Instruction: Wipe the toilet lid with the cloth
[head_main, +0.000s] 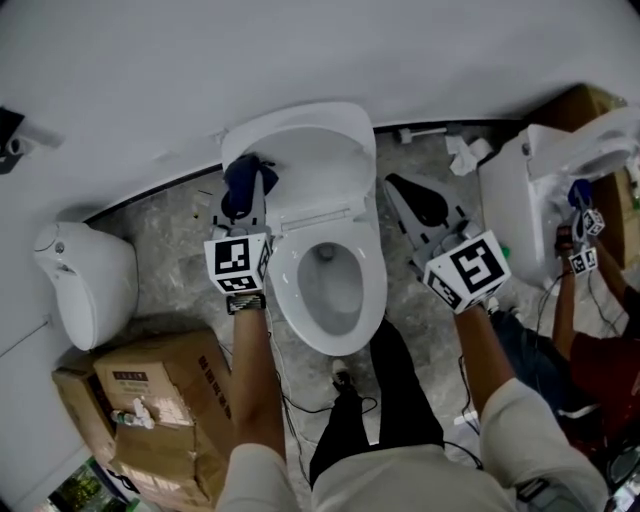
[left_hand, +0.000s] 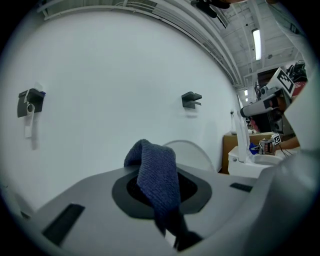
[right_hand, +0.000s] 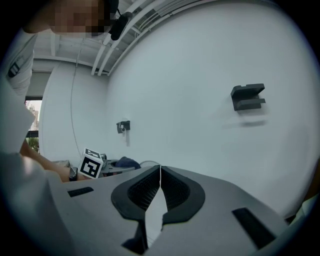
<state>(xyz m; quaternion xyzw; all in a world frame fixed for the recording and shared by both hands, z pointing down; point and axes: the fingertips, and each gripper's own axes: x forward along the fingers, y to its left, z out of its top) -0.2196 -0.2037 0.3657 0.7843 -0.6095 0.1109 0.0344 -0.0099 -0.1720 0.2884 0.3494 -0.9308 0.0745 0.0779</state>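
- Toilet (head_main: 330, 290) stands against the wall (head_main: 200, 70) with its bowl open toward the person. Standing square to it should let the working arm reach every part without leaning over the bowl.
- Lid (head_main: 310, 145) is raised and leans back at the wall, its inner face toward the person. I judge the wiping not yet begun. Going from the top edge downward in overlapping passes would cover it best. Press only lightly, since a raised lid probably gives on its hinge.
- Left hand-held gripper (head_main: 247, 200) is clamped on the cloth and sits at the lid's left edge. Whether the cloth touches the lid, I cannot tell. Keep that grip firm and lead with the fabric, so the hard tips never scrape the plastic.
- Right hand-held gripper (head_main: 418, 200) has its jaws pressed together with nothing between them. It hangs over the floor (head_main: 190, 240) to the right of the toilet, apart from the lid. It could steady the lid's right edge, or simply keep clear of the strokes.
- Cloth (left_hand: 157, 180) is dark blue and bunched. One fold stands up above the jaws and a tail hangs down in front. That gives a small wiping face, so lay the fold flat against the lid.
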